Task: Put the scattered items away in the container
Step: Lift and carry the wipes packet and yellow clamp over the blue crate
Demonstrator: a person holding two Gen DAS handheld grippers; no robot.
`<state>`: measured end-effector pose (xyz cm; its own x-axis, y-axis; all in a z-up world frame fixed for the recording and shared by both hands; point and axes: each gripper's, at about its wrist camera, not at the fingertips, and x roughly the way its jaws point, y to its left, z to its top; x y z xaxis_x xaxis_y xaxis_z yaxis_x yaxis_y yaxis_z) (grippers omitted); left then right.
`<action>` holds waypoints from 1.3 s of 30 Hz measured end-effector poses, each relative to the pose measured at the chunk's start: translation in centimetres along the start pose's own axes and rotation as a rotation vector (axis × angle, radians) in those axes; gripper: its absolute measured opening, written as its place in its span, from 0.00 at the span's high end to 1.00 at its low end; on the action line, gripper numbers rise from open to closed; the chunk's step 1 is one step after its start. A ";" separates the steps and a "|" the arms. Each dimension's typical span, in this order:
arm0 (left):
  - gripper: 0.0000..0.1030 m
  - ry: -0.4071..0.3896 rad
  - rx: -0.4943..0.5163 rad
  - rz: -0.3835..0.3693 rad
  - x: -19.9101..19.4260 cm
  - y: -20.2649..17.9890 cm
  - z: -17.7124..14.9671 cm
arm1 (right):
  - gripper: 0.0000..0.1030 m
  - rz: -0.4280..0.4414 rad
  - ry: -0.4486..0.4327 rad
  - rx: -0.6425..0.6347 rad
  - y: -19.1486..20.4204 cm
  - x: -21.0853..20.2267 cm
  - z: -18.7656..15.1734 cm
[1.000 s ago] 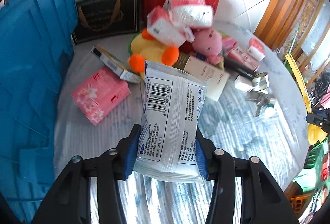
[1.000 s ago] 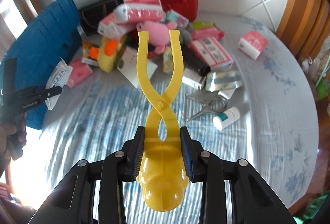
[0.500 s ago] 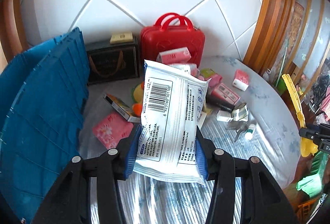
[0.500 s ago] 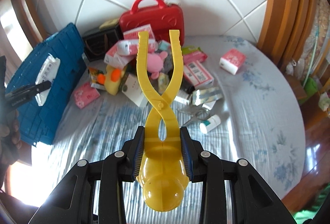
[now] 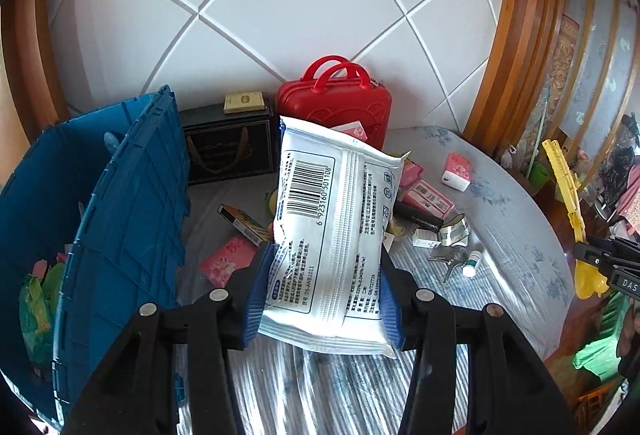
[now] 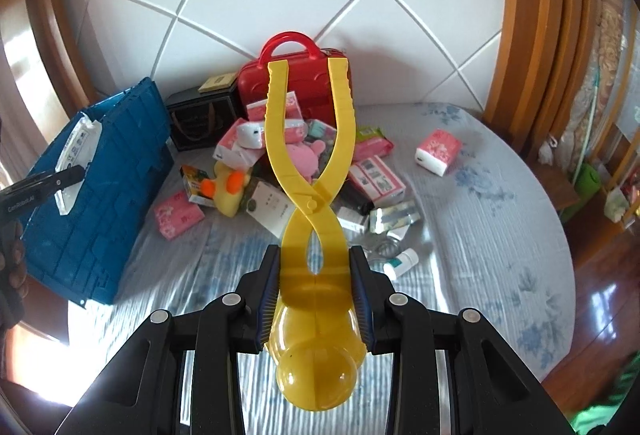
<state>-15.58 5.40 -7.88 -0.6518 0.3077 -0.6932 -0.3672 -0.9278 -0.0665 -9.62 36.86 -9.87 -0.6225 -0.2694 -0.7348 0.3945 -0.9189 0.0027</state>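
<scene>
Blue crate (image 5: 132, 219), the container: stands to the left of both tongs, lid flap raised; a green bag and something pink lie in its bottom, so a small part of the tidying looks done.

Table (image 6: 500, 235), striped cloth: below and ahead of both tongs, with most of the clutter on it.

Red case (image 6: 304, 75) and dark gift bag (image 5: 230, 147): at the far edge by the wall, beyond the tong tips; whether these are meant for the crate cannot be told.

Central heap, ahead of the right tongs: yellow duck toy (image 6: 228, 191), pink plush (image 6: 304, 157), pink tissue packs (image 6: 438, 151), assorted boxes. All left to collect.

White wipes packet (image 5: 332, 235): clamped between the pads of the left gripper (image 5: 324, 295), held off the table just right of the crate wall. Judged next to be dropped in.

Yellow snowball clamp (image 6: 312, 235): pinched at its waist by the right gripper (image 6: 316, 295), handles pointing toward the heap, well right of the crate.

Small white bottle (image 6: 402, 261): just right of the right tongs, on the cloth.
</scene>
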 end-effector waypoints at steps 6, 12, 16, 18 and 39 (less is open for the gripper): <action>0.54 -0.017 -0.003 -0.001 -2.0 2.0 0.1 | 0.68 -0.003 -0.005 -0.014 2.8 -0.6 0.1; 0.54 -0.042 -0.001 0.003 -3.9 4.4 0.2 | 0.68 0.008 -0.017 -0.027 6.0 -0.8 0.5; 0.54 -0.065 0.001 0.006 -5.3 5.9 0.2 | 0.68 0.025 -0.027 -0.042 8.2 -0.9 0.8; 0.54 -0.077 0.000 0.006 -6.0 6.7 0.2 | 0.68 0.032 -0.032 -0.049 9.5 -1.0 1.0; 0.54 -0.148 -0.124 0.105 -11.3 20.7 -2.8 | 0.68 0.179 -0.059 -0.229 26.1 0.7 4.0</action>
<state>-13.98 -17.87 -3.42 -0.7760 0.2270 -0.5884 -0.2134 -0.9725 -0.0937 -2.44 11.59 -7.57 -0.5649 -0.4440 -0.6955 0.6395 -0.7683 -0.0289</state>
